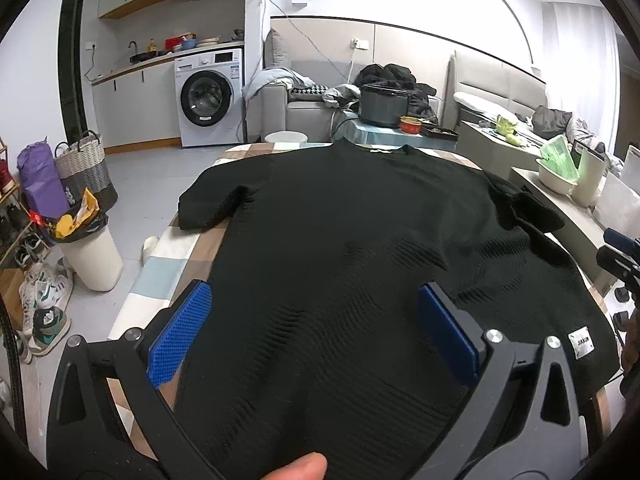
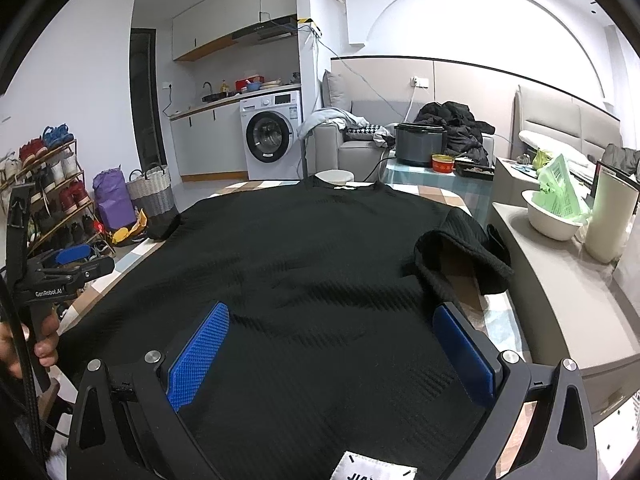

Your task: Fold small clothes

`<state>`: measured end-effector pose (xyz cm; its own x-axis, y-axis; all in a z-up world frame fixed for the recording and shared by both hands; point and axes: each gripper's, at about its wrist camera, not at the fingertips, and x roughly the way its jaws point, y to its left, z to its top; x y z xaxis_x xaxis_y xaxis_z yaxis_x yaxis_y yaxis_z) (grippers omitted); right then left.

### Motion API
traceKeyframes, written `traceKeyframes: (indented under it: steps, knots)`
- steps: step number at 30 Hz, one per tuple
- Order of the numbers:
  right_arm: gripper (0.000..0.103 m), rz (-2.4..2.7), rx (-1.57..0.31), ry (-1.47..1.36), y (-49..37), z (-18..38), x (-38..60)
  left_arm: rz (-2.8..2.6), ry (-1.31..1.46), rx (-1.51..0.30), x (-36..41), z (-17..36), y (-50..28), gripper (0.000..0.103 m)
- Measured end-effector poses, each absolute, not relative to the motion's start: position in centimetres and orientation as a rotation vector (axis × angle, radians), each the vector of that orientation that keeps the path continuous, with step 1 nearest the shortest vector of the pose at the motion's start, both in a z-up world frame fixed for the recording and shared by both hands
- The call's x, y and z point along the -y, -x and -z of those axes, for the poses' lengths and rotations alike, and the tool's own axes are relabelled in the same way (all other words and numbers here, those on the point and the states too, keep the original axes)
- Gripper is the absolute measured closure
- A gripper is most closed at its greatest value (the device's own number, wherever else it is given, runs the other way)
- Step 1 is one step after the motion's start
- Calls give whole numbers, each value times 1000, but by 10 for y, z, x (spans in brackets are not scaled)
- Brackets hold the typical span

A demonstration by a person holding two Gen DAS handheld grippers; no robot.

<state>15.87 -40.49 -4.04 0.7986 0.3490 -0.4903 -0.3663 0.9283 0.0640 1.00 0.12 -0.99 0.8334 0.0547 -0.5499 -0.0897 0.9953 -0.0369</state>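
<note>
A black short-sleeved knit top [image 1: 344, 232] lies spread flat on a checked table [image 1: 184, 248], collar at the far end, hem toward me. Its left sleeve [image 1: 212, 200] lies flat; its right sleeve [image 2: 460, 256] is crumpled. A white label [image 1: 582, 342] is near the hem on the right. My left gripper [image 1: 314, 304] is open, blue pads hovering above the hem's left part. My right gripper [image 2: 332, 320] is open above the hem's right part, the label [image 2: 372, 470] just below it. The left gripper also shows in the right wrist view [image 2: 76, 260].
A white bin [image 1: 92, 256] and shoes stand on the floor to the left. A grey side counter [image 2: 560, 280] with a white bowl [image 2: 550, 220] runs along the right. A dark pot [image 1: 384, 106] and a red tin sit beyond the far end.
</note>
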Motion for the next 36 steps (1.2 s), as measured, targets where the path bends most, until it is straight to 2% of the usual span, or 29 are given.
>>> traceKeyframes:
  steps: [36]
  knots:
    - [0, -336, -549, 11, -168, 50, 407, -135, 97, -595, -16, 14, -15, 1]
